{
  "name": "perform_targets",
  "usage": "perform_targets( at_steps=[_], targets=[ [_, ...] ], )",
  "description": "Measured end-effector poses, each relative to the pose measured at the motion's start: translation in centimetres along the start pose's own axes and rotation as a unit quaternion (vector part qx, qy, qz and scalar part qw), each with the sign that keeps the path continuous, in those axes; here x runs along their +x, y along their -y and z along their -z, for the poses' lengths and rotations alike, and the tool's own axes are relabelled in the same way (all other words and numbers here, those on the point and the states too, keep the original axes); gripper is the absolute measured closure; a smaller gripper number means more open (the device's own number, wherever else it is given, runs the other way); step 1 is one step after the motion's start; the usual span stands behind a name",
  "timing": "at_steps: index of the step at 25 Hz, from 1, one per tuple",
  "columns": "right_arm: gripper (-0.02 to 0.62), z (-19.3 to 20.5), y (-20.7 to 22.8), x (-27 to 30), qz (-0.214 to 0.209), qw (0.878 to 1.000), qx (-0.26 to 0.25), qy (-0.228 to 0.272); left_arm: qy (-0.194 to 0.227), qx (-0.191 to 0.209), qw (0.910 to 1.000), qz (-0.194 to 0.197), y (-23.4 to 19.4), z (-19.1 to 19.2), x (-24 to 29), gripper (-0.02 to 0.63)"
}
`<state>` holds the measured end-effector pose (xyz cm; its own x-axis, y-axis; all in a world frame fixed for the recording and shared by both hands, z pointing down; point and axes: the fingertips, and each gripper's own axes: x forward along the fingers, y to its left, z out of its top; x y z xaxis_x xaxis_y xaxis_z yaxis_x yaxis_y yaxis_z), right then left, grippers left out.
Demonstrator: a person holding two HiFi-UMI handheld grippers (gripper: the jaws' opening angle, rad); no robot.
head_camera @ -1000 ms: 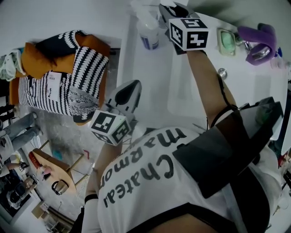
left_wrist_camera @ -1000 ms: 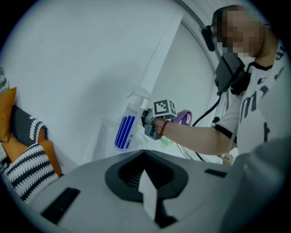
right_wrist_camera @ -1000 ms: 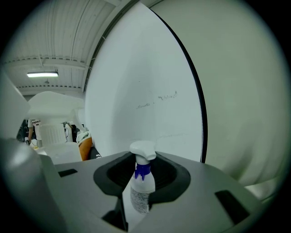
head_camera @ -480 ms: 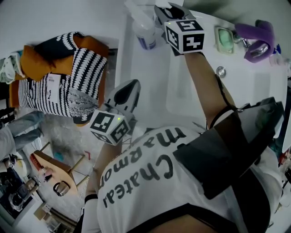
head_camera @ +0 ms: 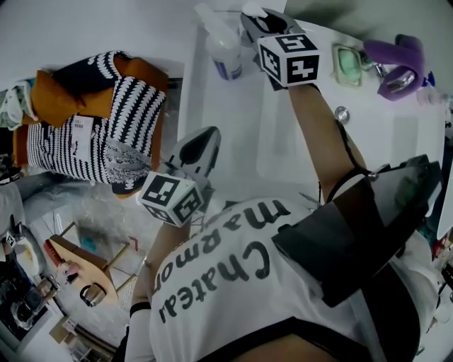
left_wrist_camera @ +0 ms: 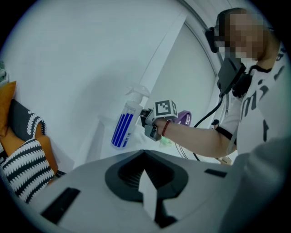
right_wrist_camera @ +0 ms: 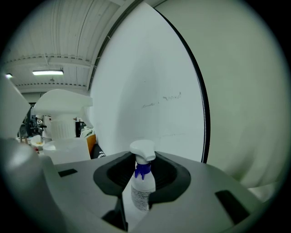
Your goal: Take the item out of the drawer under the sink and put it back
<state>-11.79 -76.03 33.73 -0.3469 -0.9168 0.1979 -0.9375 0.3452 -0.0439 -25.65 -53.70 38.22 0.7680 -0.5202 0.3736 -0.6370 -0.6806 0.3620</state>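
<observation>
Spray bottle (right_wrist_camera: 142,184) (white trigger) in right gripper (head_camera: 253,18), left gripper (left_wrist_camera: 146,195) closed

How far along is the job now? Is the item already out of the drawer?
Done, it seems: the spray bottle is out, up at the sink counter. In hand: the right claw is closed on it, while the left claw is shut and empty. Left: putting it back. The drawer shows in no view.

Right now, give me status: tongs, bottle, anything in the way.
Left tongs shut, empty. Right tongs closed on spray bottle over sink counter; lifted or standing, can't tell. Soap dish apart, nothing blocking.
</observation>
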Motion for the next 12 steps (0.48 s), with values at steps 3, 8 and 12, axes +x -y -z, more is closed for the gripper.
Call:
perform_targets(
  at_steps=[3, 8, 12],
  targets=[
    [0.483, 0.08, 0.02, 0.12, 0.000, 1.000, -0.009, -0.005, 0.002, -0.001, 1.0000, 0.000, -0.04, -0.11, -0.03, 0.597],
    [0.483, -0.02, 0.14, 0.26, -0.007, 1.000, -0.004, -0.014, 0.007, -0.006, 0.9999, -0.003, -0.04, -0.02, 0.01, 0.597],
    [0.483, 0.16, -0.09, 0.43, -0.015, 1.000, -0.002, -0.024, 0.015, -0.012, 0.9998, -0.007, -0.30, -0.10, 0.10, 0.597]
  ],
)
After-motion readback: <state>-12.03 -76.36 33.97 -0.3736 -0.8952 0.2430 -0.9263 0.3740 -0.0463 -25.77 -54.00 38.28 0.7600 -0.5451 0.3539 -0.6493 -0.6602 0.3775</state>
